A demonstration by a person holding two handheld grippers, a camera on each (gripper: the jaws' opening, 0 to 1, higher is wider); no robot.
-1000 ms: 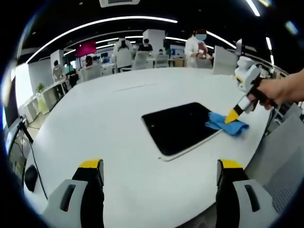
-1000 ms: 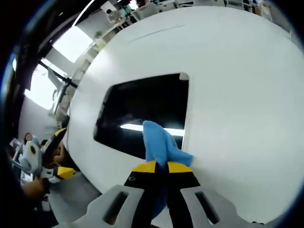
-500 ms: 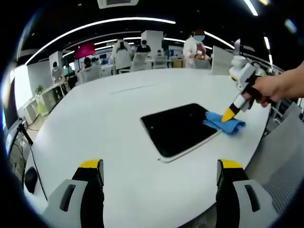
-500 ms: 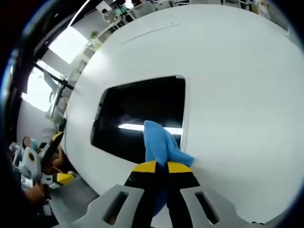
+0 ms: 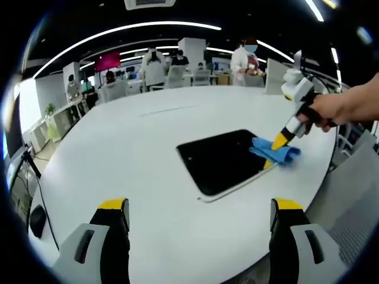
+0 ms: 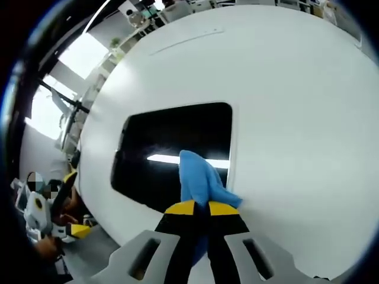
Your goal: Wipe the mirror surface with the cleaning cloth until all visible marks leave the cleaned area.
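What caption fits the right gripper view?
Right tool shut on a blue cloth, pressing it on the dark mirror near its edge on a white table.

The left gripper view is taken from back at the near edge of the white desk (image 5: 136, 148), facing across it toward the room. The right gripper view is held close above and angled steeply down. The dark mirror (image 5: 222, 158) and blue cleaning cloth (image 6: 198, 177) are shared by both.
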